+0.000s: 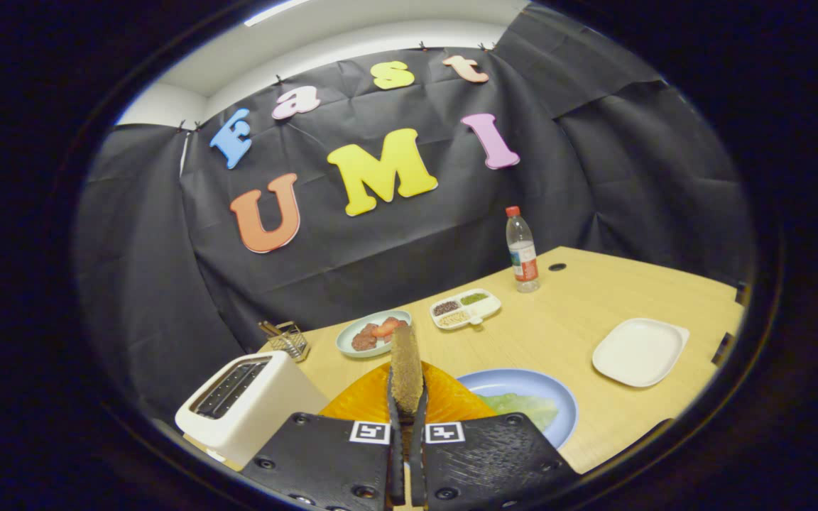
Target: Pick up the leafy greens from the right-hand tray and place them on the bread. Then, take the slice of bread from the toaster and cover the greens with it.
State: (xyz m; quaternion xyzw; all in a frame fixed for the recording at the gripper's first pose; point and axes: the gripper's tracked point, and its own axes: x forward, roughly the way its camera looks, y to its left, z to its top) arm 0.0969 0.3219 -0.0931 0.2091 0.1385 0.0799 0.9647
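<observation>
Toaster [249, 408] standing left of fingers, slots showing empty. Gripper [407, 419] holding bread slice [406, 369] edge-on, upright; fingers nearly closed, pressing on both faces. Slice judged light, stiff, crumbly; grip low on edge looking adequate. Orange plate [444, 401] lying just beyond fingers, blue plate [558, 404] with leafy greens [522, 406] right of it. Beyond: meat plate [352, 330], divided tray [466, 309], bottle [522, 252], white plate [640, 351] on table [565, 319], none obstructing.
</observation>
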